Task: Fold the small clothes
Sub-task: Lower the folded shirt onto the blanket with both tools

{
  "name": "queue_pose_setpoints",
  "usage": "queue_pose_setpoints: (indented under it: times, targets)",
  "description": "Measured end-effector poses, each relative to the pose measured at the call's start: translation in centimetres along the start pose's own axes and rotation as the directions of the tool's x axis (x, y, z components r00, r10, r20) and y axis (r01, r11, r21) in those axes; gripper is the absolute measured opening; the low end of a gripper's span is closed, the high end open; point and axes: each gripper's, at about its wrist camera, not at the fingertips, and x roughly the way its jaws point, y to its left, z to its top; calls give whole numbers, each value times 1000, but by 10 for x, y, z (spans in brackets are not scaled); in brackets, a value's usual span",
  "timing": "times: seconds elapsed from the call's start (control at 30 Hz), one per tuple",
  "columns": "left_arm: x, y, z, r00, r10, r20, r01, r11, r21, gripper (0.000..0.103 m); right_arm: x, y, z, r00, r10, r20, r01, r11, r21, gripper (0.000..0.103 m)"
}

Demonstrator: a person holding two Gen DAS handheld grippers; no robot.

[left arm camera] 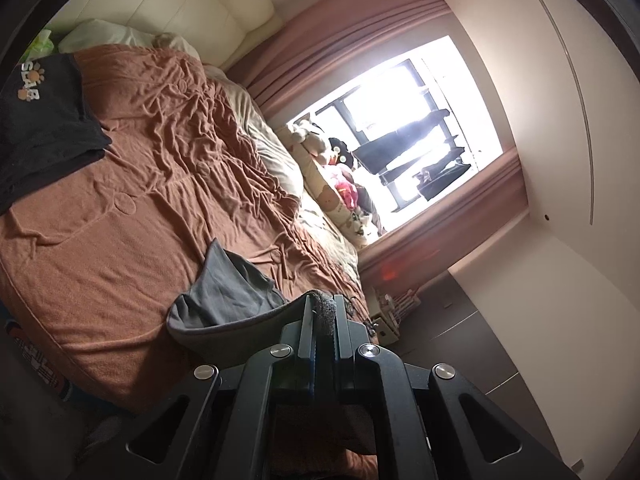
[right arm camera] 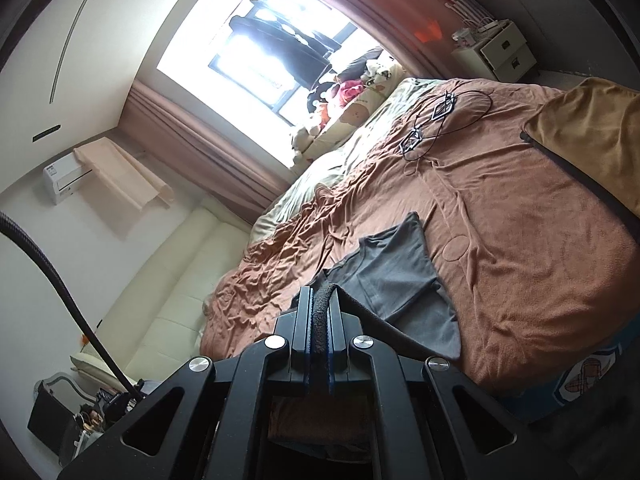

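A small grey T-shirt (left arm camera: 228, 292) lies on the brown blanket (left arm camera: 120, 240) that covers the bed. My left gripper (left arm camera: 323, 308) is shut on one part of its hem, and the cloth bunches between the two fingers and curves away to the left. In the right wrist view the same grey T-shirt (right arm camera: 396, 268) spreads out ahead. My right gripper (right arm camera: 320, 312) is shut on another part of its edge. The hem rolls up dark between the pads and a fold of cloth hangs off to the right.
A black garment with printed letters (left arm camera: 44, 108) lies folded at the far left of the bed. Black hangers and a cord (right arm camera: 436, 120) rest on the blanket (right arm camera: 520, 220) near the window side. A tan cloth (right arm camera: 592, 136) covers the bed's right corner. Pillows and soft toys (left arm camera: 340, 168) line the windowsill.
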Motion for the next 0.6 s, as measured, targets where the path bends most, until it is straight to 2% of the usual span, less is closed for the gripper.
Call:
queue_pose_setpoints:
  times: [0.33,0.6]
  targets:
    - [76,21,29,997,63,-39,-64,997,-33,5,69,-5,37,999,-41,-36,41,999,26,2]
    - [136,42,43,988,128,-91,-133,990,-49,5,118,-12,60,993,-90,-73,94,995,41,2]
